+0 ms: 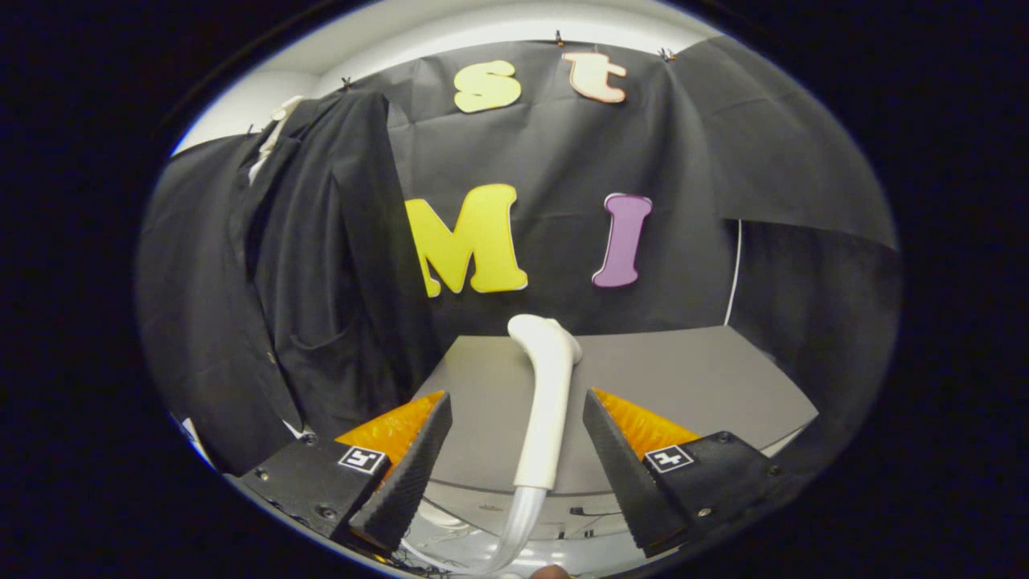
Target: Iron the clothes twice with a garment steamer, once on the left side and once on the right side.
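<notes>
A white garment steamer lies on the grey table, its head pointing away from me toward the booth wall. Its handle runs between the fingers of my gripper. The gripper is open, with a gap on each side of the handle, so neither finger touches it. A clear hose leaves the handle's near end, below the fingers. A black garment hangs against the wall beyond and to the left of the left finger, with a white collar or hanger at its top.
The table's front edge runs just under the fingers. A thin white cable hangs down the wall beyond the right finger. Black cloth walls close the booth behind and to the right of the table.
</notes>
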Demonstrator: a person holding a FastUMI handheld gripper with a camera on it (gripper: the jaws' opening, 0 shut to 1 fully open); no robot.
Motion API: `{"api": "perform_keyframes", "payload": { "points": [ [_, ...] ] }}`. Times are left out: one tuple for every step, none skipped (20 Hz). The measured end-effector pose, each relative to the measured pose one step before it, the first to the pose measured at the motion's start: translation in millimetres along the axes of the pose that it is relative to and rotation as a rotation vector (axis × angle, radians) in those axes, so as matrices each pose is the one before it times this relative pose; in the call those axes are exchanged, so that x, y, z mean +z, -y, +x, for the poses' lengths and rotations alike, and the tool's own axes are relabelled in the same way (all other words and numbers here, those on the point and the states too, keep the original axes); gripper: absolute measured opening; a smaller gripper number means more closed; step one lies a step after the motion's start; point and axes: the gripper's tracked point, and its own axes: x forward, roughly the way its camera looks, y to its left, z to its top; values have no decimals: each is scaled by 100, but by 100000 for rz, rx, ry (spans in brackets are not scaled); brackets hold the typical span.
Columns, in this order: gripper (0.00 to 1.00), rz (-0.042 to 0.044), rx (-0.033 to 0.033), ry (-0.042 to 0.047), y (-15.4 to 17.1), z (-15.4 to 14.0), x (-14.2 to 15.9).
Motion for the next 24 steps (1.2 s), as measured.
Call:
{"api": "perform_keyframes", "payload": {
  "points": [
    [100,192,68,-3945,182,1105,-125],
    [100,-217,-1037,-3704,364,1281,-156],
    [100,-644,-825,-2761,333,1030,90],
    [100,-667,-735,-2667,250,780,-74],
    [100,-416,-914,-3548,363,653,-463],
    [97,-146,-940,-3633,422,835,-502],
    [94,97,-1251,-4069,398,787,-395],
    [92,-565,-1258,-3594,236,808,-328],
    [91,512,-1668,-2120,387,680,193],
    [90,105,-211,-3221,171,605,-279],
    [85,515,233,-2750,-46,450,-70],
    [82,109,-64,-1750,208,340,-141],
    [79,-576,-1005,-1433,286,230,36],
    [76,-133,-1005,-993,-37,155,5],
    [72,84,-137,-1255,-163,111,39],
    [68,105,28,-1950,-244,390,-562],
    [63,341,-35,-2097,-157,296,-297],
    [59,-1144,-944,808,-164,198,277],
    [55,-196,-1227,155,-248,-203,43],
    [50,172,-727,-401,61,-55,-200],
    [47,911,-516,645,152,-159,103],
    [45,1568,-451,303,-50,54,18],
    [43,1551,-1016,229,39,-110,-45],
    [41,1043,-1572,370,40,47,-25]
  ]
}}
